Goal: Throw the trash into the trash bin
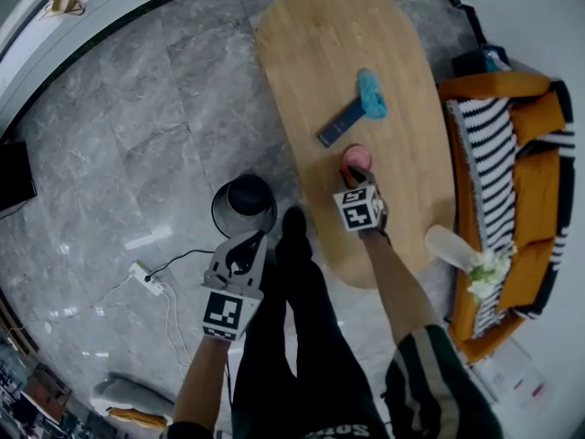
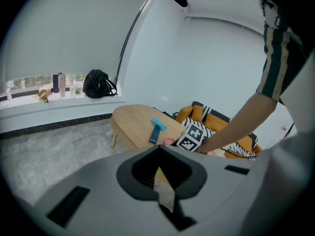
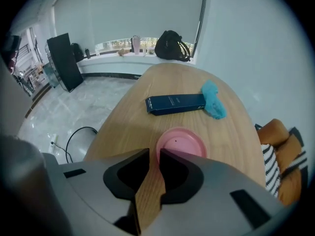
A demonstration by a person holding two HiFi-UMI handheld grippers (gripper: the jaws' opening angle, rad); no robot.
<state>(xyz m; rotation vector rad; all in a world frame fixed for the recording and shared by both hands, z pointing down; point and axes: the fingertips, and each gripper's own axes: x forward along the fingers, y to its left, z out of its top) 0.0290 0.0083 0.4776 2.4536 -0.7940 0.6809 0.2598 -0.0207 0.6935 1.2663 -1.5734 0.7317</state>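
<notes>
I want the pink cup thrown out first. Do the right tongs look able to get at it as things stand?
Probably yes: the right tongs hover close to the pink cup, nothing lies between, and the blue box is well beyond it. Their narrow gap would likely need widening first.

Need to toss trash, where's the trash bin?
In the head view the trash bin stands on the floor, left of the wooden table, just beyond the left gripper.

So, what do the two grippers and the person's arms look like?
The left gripper and the right gripper each have a pale grey body with black jaws. Each carries a white cube with black square markers. The person wears a dark short sleeve with pale stripes, and the forearms are bare.
</notes>
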